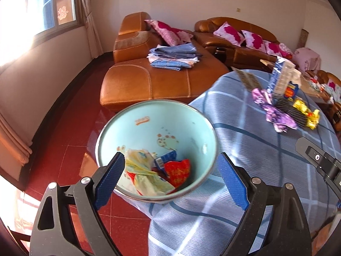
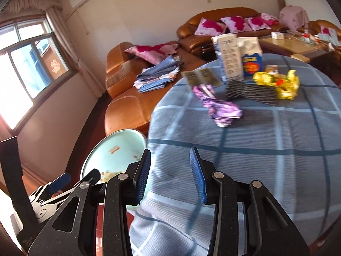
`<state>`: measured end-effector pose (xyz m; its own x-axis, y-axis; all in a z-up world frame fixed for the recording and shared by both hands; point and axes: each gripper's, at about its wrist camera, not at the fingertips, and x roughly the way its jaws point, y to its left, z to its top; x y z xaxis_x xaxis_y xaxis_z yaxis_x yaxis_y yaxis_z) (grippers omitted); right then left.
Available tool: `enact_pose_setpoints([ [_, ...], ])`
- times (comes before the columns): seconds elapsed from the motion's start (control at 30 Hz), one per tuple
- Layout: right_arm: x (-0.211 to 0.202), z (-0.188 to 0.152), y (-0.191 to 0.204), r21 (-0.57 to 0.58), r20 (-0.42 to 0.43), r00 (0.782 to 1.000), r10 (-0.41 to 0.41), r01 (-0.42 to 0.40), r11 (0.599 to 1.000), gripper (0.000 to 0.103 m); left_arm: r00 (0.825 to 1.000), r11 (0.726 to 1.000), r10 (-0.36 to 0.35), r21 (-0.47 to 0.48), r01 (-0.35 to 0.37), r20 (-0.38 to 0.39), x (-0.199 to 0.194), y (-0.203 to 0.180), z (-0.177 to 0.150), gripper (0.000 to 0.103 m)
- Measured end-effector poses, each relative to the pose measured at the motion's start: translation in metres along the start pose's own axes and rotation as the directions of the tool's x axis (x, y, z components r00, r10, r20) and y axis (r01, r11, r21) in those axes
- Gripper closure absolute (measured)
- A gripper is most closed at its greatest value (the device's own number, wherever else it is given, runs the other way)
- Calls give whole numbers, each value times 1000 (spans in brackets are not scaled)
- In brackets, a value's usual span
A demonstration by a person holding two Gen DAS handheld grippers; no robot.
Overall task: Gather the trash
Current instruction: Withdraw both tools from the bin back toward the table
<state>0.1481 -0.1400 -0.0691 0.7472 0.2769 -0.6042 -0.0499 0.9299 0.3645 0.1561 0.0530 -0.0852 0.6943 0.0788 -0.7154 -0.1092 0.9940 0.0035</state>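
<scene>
1. Left wrist view: left gripper [image 1: 171, 171] spread wide, blue-padded jaws flanking the pale blue round enamel bowl [image 1: 187, 123] without pressing on its rim; nothing gripped.
2. Inside that bowl, just ahead of the jaws: crumpled trash, namely a pale yellow wrapper [image 1: 141, 170], a red wrapper [image 1: 178, 169] and a blue scrap [image 1: 166, 159].
3. Under the bowl's near edge and to the right of the jaws: blue checked tablecloth [image 1: 245, 149] over a round table.
4. Farther ahead and right: crumpled purple foil wrapper [image 1: 275, 112], black ridged tray [image 1: 292, 109], yellow wrapper [image 1: 307, 112], then an upright blue-and-white carton [image 1: 281, 77].
5. Far ahead: orange leather sofa [image 1: 149, 79] bearing folded blue cloth [image 1: 172, 57].
6. Right wrist view: right gripper [image 2: 170, 173] partly open, empty, over the cloth; bowl beyond its left jaw, purple wrapper ahead, well apart.
</scene>
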Motion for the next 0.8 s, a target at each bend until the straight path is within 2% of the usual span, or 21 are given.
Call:
enact_pose_setpoints([
  [0.37,-40,-4,-51,73,52,997,-60,56,996,64,998,996,-47,80,45,28,-26,-45,-6,16],
  [0.8,-54,-3,-99,139,77,988,-134,123,983,64,996,987,-84,139,83,2,-15,-84,-12,16],
])
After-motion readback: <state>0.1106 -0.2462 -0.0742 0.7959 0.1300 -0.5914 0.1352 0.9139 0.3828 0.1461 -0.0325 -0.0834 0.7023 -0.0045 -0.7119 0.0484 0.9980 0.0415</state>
